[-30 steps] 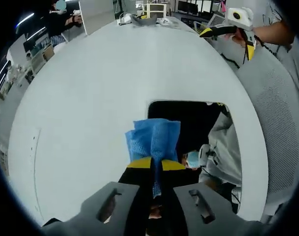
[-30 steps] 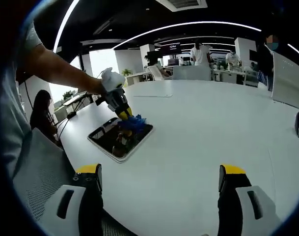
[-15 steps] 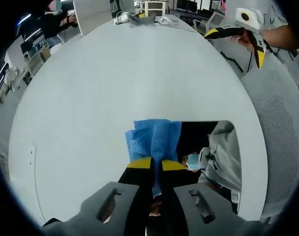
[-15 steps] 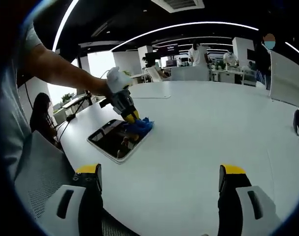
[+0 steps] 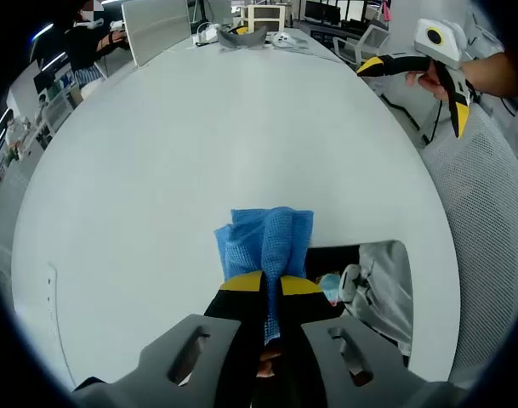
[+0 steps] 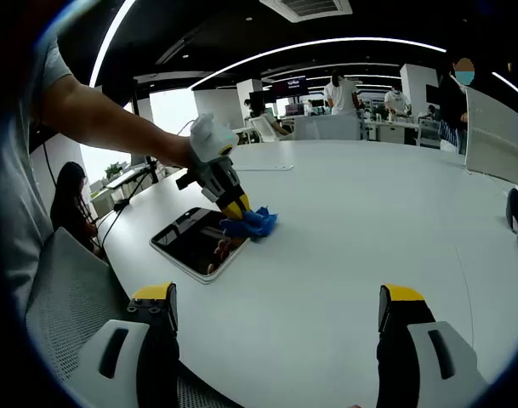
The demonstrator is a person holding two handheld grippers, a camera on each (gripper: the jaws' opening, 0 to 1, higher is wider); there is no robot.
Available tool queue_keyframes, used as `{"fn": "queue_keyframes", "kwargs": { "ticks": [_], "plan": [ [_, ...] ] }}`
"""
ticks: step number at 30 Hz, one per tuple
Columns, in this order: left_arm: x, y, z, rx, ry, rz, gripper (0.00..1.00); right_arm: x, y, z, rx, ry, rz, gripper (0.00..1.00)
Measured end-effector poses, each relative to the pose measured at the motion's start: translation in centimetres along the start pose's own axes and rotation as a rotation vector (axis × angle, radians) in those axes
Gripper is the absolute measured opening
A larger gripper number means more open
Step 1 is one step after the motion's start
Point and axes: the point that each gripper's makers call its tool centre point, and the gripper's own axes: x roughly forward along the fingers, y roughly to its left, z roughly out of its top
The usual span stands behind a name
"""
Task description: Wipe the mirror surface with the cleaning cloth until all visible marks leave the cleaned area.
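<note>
The mirror [image 6: 199,244] lies flat on the white table [image 6: 344,238]. The left gripper [image 6: 238,206], clamped on the blue cloth [image 5: 265,242], sits at its far edge, cloth half off the glass. I'd pull back across with even pressure. Marks are hard to make out under the reflections. The right gripper [image 6: 276,327] hangs open, holding nothing.

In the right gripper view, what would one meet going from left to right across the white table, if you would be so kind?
Mirror → left gripper → blue cleaning cloth → bare white table.
</note>
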Motion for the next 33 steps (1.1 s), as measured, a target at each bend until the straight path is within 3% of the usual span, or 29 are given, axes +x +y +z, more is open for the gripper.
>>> {"fn": "queue_keyframes", "kwargs": {
  "ticks": [11, 27, 33],
  "plan": [
    [-0.2, -0.5, -0.2, -0.068, -0.010, 0.082, 0.02, -0.1, 0.1, 0.6, -0.011, -0.008, -0.002, 0.97],
    [-0.5, -4.0, -0.8, -0.044, -0.019, 0.038, 0.02, 0.1, 1.2, 1.1, -0.021, -0.017, 0.018, 0.95],
    [-0.5, -4.4, -0.9, -0.049, -0.026, 0.040, 0.02, 0.5, 1.8, 1.0, -0.020, -0.015, 0.026, 0.95]
  ]
}}
